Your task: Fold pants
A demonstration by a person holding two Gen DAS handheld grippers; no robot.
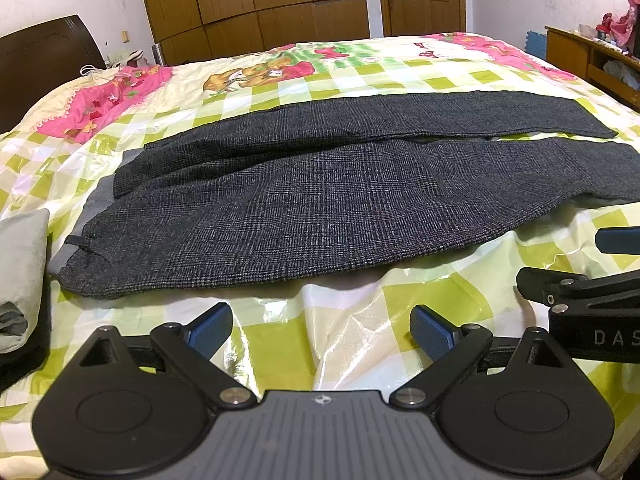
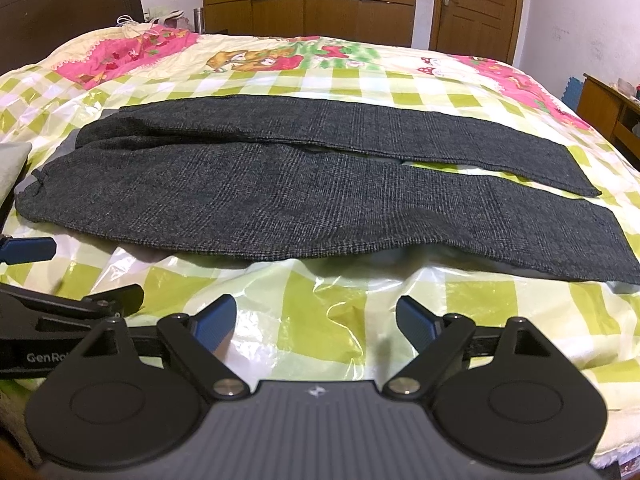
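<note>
1. Grey checked pants (image 1: 320, 200) lie flat across the bed (image 1: 360, 72), waistband toward its left edge, unfolded.
2. Left gripper (image 1: 320, 330) and right gripper (image 2: 316, 326) hover near the front edge, jaws apart, empty.
3. Risk: the slick plastic cover (image 2: 340, 300) could bunch or be pinched with the cloth.
4. Open room lies beyond the far leg.

The right gripper (image 1: 560, 264) body reads "DAS", cut off; the left gripper (image 2: 96, 272) body reads "GenRo", cut off.

Black hand-held gripper (image 1: 321, 330), blue ribbed pads (image 1: 430, 331), silver screws.
</note>
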